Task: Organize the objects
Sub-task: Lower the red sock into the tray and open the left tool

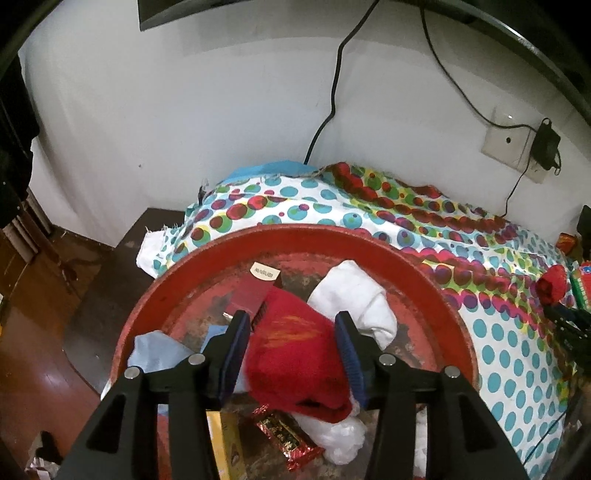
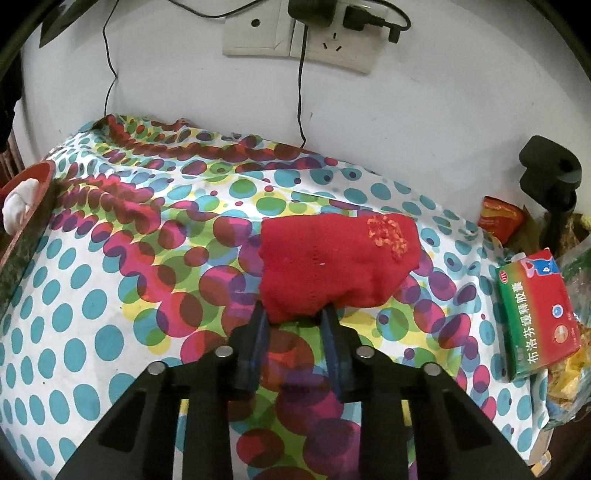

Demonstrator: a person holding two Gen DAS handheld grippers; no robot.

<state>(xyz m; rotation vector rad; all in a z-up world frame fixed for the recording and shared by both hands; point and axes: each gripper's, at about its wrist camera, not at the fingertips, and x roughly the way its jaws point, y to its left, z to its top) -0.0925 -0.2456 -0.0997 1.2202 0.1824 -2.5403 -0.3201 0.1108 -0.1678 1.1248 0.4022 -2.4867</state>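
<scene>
My left gripper (image 1: 291, 328) hangs open over a red basin (image 1: 295, 236). A blurred red sock (image 1: 295, 362) lies between its fingers, and the pads do not press on it. In the basin are also a white sock (image 1: 354, 295), a dark red box (image 1: 255, 291), a blue cloth (image 1: 159, 354) and a red snack wrapper (image 1: 284, 435). On the dotted tablecloth (image 2: 92, 314), my right gripper (image 2: 293, 314) is shut on the near edge of a second red sock (image 2: 332, 262) with an orange patch. That sock (image 1: 552, 284) also shows at the right edge of the left wrist view.
A green and red medicine box (image 2: 535, 317) lies at the table's right edge beside an orange packet (image 2: 498, 218) and a black stand (image 2: 550, 173). Cables hang from a wall socket (image 2: 295, 33) behind the table. The basin (image 2: 33, 192) stands at the table's left end.
</scene>
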